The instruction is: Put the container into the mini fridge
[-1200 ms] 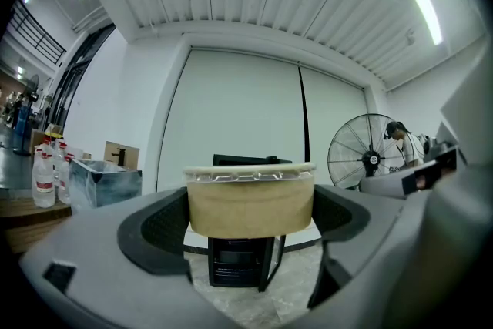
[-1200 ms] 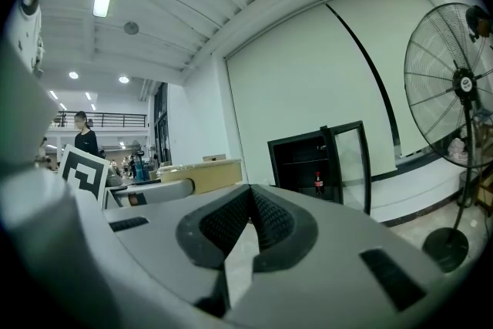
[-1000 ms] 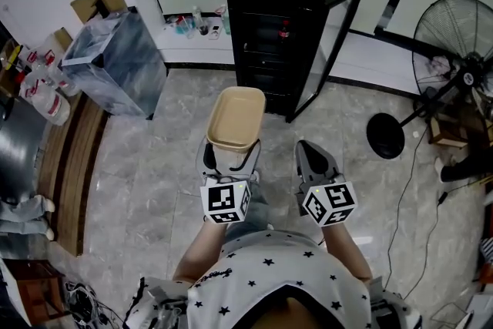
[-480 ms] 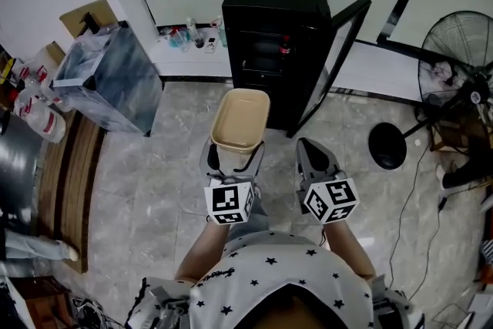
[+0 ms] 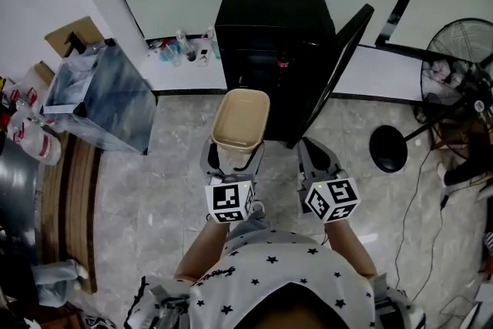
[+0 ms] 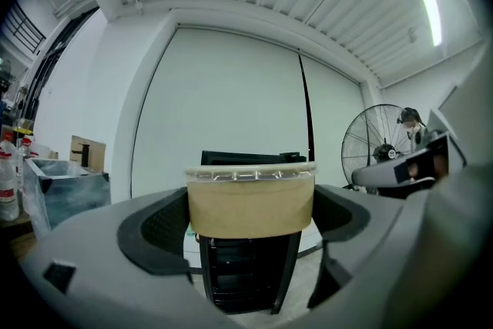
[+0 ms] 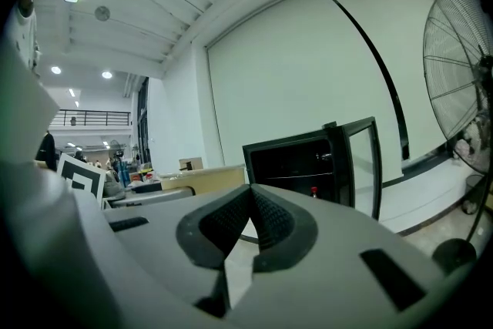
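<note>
A tan rectangular container (image 5: 240, 119) with a clear lid rim is held level in my left gripper (image 5: 233, 156), whose jaws are shut on its near end; the left gripper view shows the container (image 6: 250, 199) between the two pads. Straight ahead stands the black mini fridge (image 5: 273, 42) with its glass door (image 5: 340, 62) swung open to the right; it appears behind the container as the mini fridge (image 6: 246, 273). My right gripper (image 5: 314, 162) is beside the left, jaws shut and holding nothing. The right gripper view has the fridge (image 7: 308, 166) with a small red-capped bottle (image 7: 313, 192) inside.
A grey bin lined with plastic (image 5: 96, 100) stands left of the fridge, with a cardboard box (image 5: 71, 35) behind it. Small bottles (image 5: 181, 48) sit on the low white ledge. A floor fan (image 5: 454, 62) with its round base (image 5: 392, 149) is on the right. The floor is grey marble tile.
The fridge and its open door have drawn closer and now lie directly beyond the container. Both grippers kept their hold and spacing.
</note>
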### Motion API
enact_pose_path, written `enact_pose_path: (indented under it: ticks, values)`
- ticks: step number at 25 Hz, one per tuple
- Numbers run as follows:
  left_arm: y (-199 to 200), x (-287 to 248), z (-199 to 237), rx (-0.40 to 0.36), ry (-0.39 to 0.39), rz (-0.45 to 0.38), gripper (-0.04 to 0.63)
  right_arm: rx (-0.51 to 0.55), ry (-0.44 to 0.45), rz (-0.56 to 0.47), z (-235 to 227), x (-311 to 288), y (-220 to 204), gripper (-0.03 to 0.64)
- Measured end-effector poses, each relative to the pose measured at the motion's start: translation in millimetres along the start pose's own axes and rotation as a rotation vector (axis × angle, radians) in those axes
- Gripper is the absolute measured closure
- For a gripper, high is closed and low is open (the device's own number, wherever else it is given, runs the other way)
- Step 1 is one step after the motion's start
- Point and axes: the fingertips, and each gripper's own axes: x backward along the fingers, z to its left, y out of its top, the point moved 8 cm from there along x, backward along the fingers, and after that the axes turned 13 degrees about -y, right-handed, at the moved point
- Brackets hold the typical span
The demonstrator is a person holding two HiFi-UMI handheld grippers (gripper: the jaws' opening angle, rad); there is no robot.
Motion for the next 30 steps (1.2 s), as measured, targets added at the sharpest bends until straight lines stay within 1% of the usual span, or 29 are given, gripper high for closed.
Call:
enact_pose_path:
  ticks: [6,15,24,30]
  values:
    - [0.8,-43.6,31.1,-0.009,-0.037,0.006,0.086,-0.001,-0.023,-0.002,-3.7,-48.7,8.1,0.624]
    - [-3.4,-97.9,59.6,-0.008,-0.079,0.015,0.086,0.003,-0.048,-0.008,-12.6,-102.9,17.3,0.624]
    - [-7.4,-133.3,80.1,-0.01,-0.083,0.023,0.086,-0.002,-0.059,0.001,-16.9,-132.9,20.7,0.624]
    - [-12.9,-156.5,84.8,-0.018,-0.063,0.032,0.086,0.001,-0.039,0.019,-27.2,-147.5,20.2,0.624]
